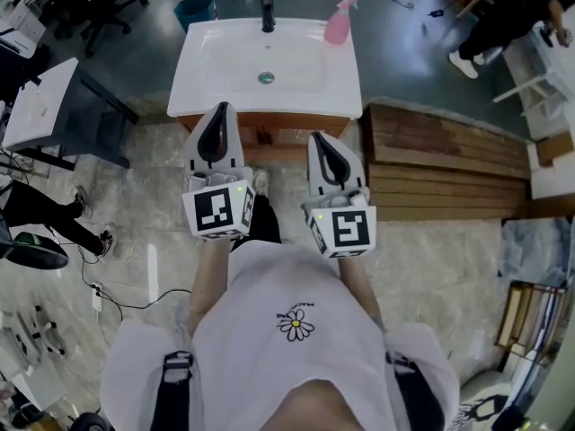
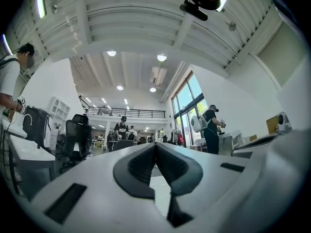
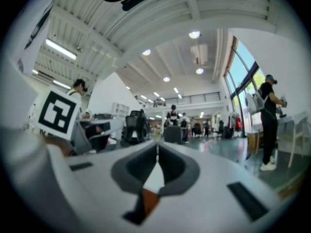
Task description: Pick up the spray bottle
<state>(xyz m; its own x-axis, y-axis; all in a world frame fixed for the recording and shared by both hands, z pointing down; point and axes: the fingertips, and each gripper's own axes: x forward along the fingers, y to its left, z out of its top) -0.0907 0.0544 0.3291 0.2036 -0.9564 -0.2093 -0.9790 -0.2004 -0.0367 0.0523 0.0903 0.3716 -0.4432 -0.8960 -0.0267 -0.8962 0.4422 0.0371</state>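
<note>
A pink spray bottle (image 1: 340, 21) with a pale trigger head stands upright at the back right corner of a white washbasin (image 1: 216, 83). My left gripper (image 1: 215, 119) is held in front of the basin's near edge, its jaws pressed together with nothing between them. My right gripper (image 1: 321, 144) is beside it, a little nearer to me, also shut and empty. Both point roughly level toward the basin. In the left gripper view the dark pads (image 2: 144, 165) meet at the tip; the right gripper view shows its pads (image 3: 171, 166) meeting too. Neither gripper view shows the bottle.
A black tap (image 1: 267, 13) stands at the basin's back, a drain (image 1: 266, 77) in its bowl. A wooden cabinet (image 1: 269, 131) carries the basin. Stacked wooden planks (image 1: 445, 160) lie to the right. A teal bin (image 1: 194, 9) stands behind. A person (image 1: 503, 16) stands at the far right, a desk (image 1: 45, 106) at the left.
</note>
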